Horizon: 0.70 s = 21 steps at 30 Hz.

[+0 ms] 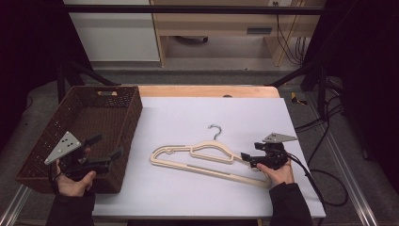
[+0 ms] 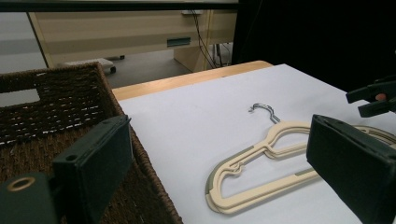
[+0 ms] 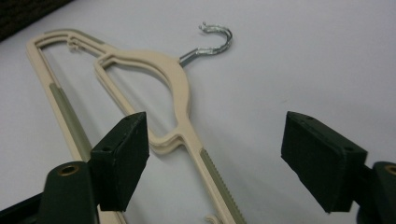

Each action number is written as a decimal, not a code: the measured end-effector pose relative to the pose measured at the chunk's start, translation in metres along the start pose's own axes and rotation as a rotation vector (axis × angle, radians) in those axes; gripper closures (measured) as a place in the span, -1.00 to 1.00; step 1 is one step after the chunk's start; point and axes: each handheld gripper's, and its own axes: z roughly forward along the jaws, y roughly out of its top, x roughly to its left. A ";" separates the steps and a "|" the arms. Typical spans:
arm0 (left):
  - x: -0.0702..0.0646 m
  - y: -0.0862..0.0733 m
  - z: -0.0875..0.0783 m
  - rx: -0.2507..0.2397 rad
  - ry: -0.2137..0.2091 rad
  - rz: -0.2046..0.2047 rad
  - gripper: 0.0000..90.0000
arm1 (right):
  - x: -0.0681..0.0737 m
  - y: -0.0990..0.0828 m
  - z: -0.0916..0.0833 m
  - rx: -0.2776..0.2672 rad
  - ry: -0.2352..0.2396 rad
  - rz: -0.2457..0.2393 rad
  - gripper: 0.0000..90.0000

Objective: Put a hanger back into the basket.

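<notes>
The high view looks forward and down from above the near edge of the white-covered table [image 1: 188, 188], taking in its whole top and the floor beyond. The left gripper view sits low at the near left, beside the wicker basket [image 2: 65, 98], facing right and far across the table. The right gripper view hangs close over the near right, tilted down. All three views share the cream hanger [image 1: 202, 157] [image 2: 261, 163] [image 3: 173, 88] with its metal hook [image 3: 212, 42].

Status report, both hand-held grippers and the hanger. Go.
Left hand-held gripper open, over basket edge. Right hand-held gripper open, at the hanger's right end, not gripping. Hanger flat on table, nothing blocking.
</notes>
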 end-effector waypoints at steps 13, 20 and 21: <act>-0.004 0.000 0.004 0.012 -0.009 0.011 -0.84 | -0.004 -0.014 0.022 0.170 0.015 -0.047 0.01; -0.007 -0.001 0.008 0.020 -0.017 0.015 -0.84 | -0.003 -0.017 0.029 0.198 0.026 -0.085 0.21; -0.007 -0.001 0.009 0.021 -0.017 0.015 -0.84 | -0.002 -0.017 0.029 0.204 0.028 -0.084 0.24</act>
